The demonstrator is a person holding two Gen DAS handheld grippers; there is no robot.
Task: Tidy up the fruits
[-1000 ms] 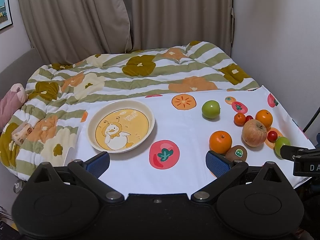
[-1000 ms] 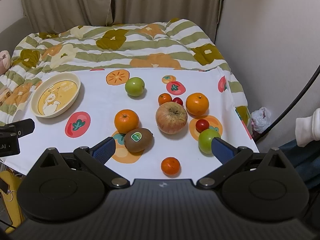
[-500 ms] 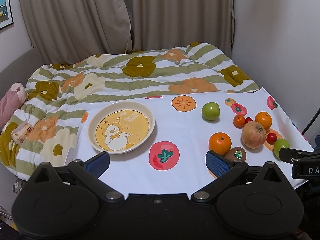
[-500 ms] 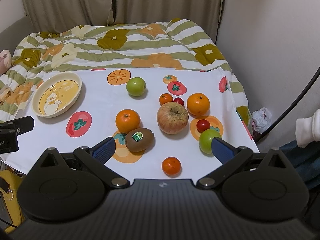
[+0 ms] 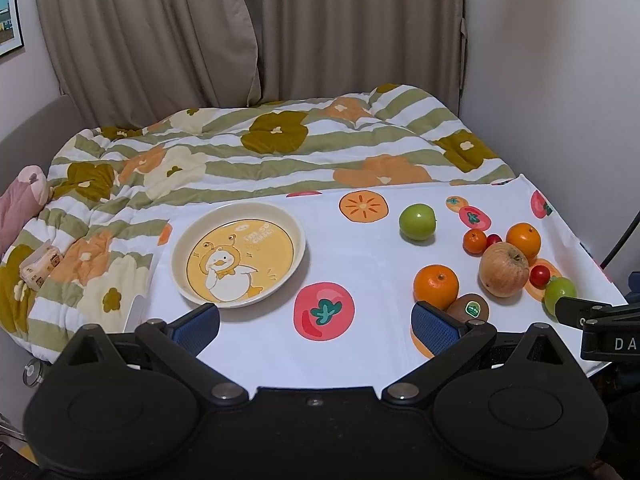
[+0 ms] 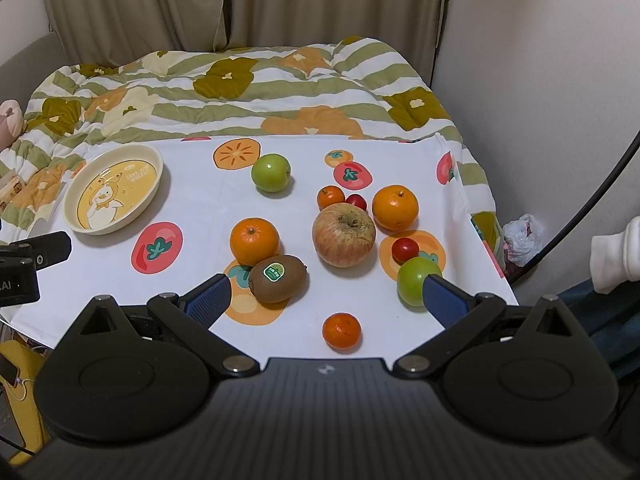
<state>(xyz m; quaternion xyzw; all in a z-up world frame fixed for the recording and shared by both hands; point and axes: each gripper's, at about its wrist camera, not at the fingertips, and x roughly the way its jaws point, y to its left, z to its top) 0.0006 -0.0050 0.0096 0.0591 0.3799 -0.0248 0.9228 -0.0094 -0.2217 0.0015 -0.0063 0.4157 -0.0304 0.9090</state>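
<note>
- The plate (image 6: 113, 196) sits way out at about 10 o'clock from the right gripper (image 6: 325, 296), nothing in it yet, so I'd guess no fruit has been sorted so far.
- The left gripper (image 5: 316, 322) is spread wide with nothing between its pads. The plate (image 5: 239, 254) is just ahead at 11 o'clock from it, so this hand is the nearer one for anything plate-side.
- The fruits are all bunched toward 1–2 o'clock from the left gripper and well apart from the plate.
- The right gripper is wide open too, holding nothing, and it's clearly the closer hand to the pile.
- The kiwi (image 6: 278, 279) is just beside its left finger (image 6: 208, 300) at 11 o'clock, long axis lying roughly 9-to-3 across the fingers, touching the orange (image 6: 254, 241) behind it.
- The mandarin (image 6: 341, 331) sits almost dead centre between the fingers, slightly toward 1 o'clock, free of its neighbours. I'd say that's the easy first grab.
- The apple (image 6: 344, 234) is at 12 o'clock, further back, with a cherry tomato (image 6: 405, 250) beside it.
- Hard to see: the right finger (image 6: 446, 300) covers part of the green fruit (image 6: 416, 278) at 2 o'clock, so can't tell whether they're touching.
- From the left view the mandarin is hidden completely, and the right gripper is cut off at the frame edge.
</note>
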